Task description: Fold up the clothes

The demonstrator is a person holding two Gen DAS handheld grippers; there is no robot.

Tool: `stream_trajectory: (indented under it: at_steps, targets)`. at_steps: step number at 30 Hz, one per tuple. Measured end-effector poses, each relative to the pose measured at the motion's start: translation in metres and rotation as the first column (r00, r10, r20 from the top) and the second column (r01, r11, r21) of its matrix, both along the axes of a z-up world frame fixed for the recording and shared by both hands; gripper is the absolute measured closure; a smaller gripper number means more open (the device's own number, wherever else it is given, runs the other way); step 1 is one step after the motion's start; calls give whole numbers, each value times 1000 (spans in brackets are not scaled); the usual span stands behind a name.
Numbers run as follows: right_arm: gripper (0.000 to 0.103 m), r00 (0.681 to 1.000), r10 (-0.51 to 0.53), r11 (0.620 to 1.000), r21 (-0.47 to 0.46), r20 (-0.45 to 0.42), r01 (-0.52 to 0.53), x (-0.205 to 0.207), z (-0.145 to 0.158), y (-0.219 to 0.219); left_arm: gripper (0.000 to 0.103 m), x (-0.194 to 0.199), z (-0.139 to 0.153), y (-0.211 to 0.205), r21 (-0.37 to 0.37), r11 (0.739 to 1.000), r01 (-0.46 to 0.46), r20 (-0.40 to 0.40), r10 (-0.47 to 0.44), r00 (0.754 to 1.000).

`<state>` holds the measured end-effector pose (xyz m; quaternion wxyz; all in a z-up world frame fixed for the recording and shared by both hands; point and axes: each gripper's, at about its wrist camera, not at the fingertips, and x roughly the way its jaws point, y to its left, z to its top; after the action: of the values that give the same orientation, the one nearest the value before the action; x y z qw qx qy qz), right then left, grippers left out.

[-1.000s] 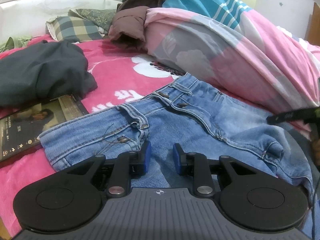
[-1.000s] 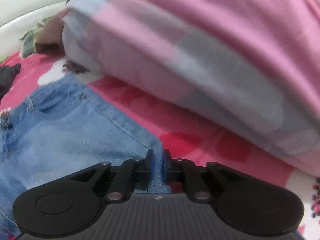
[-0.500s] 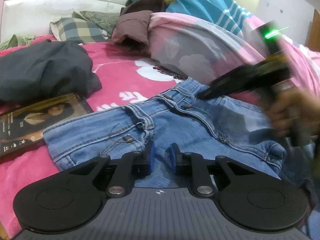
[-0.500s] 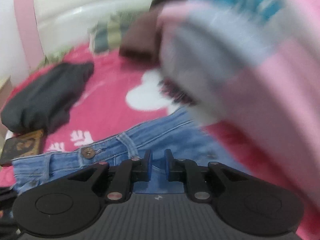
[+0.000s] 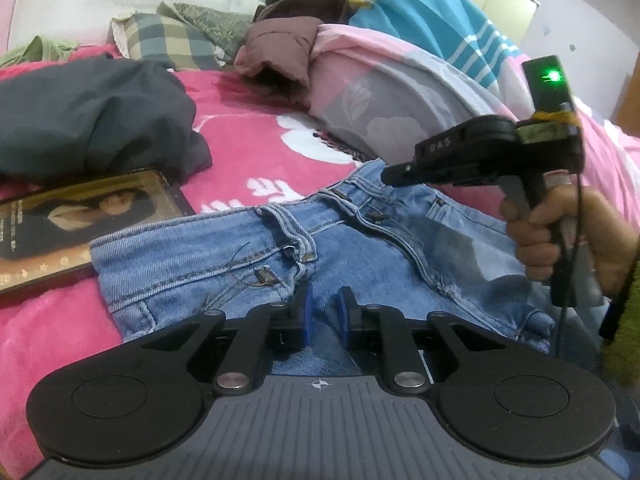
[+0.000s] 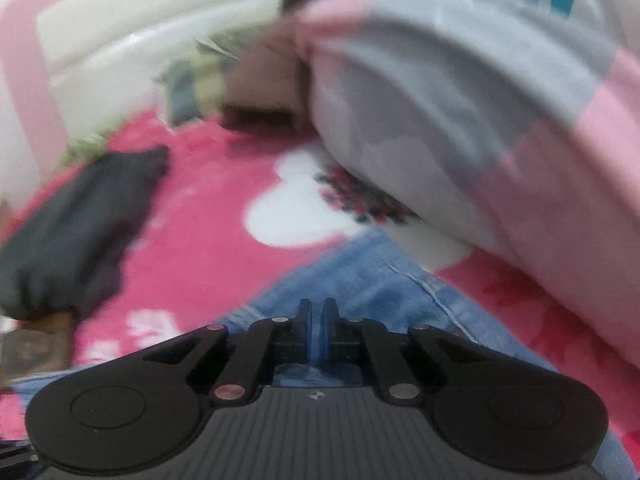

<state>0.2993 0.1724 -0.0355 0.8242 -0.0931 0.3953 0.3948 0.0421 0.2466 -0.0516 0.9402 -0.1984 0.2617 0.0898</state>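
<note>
left tongs (image 5: 322, 312): narrow gap, nothing pinched, right over the jeans (image 5: 240, 256)
right tongs (image 6: 317, 330): blurry, but look clamped on a jeans fold
jeans: spread on the pink bed (image 5: 248, 148), just ahead of both tongs
beyond, left: framed picture (image 5: 80, 216), dark garment (image 5: 88, 116)
beyond, right: pink-grey duvet (image 5: 400, 92)

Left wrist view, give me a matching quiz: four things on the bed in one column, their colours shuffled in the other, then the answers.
Things:
1. jeans
2. bundled garment
3. pillow
4. puffy jacket

Colours:
A. brown
B. faded blue denim
C. dark grey
D. green and beige plaid

Pairs: 1-B, 2-C, 3-D, 4-A
</note>
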Motion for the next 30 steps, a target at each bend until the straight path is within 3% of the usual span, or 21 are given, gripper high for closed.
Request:
stream_trajectory:
  at_steps: [6,11,17,20,23,25,30]
  targets:
    - [97,1000,-13,1000,11,-9,13,-5,-8,11,86,0,0,-10,74,997,2,7,-3,1000]
    - [97,997,-60,997,36,-45,62,-20,27,-17,86,-2,5,-10,97,995,38,-1,-38,999]
    - [94,993,-92,972,212,-69,105,-80,91,-126,76,-19,24,-16,98,994,38,24,-41,999]
    - [88,978,-195,942,264,-71,207,-118,105,-198,74,-30,38,-24,122,992,43,54,-50,997]
    - [85,946,-318,898,299,-65,322,-157,115,-272,74,-36,50,-39,136,987,85,69,-95,993]
    - [83,906,-418,858,299,-65,417,-182,112,-317,74,-34,53,-56,148,978,150,60,-160,985]
    - [76,792,-592,739,292,-152,608,-229,85,-406,72,-26,46,-113,162,917,364,-7,-368,930]
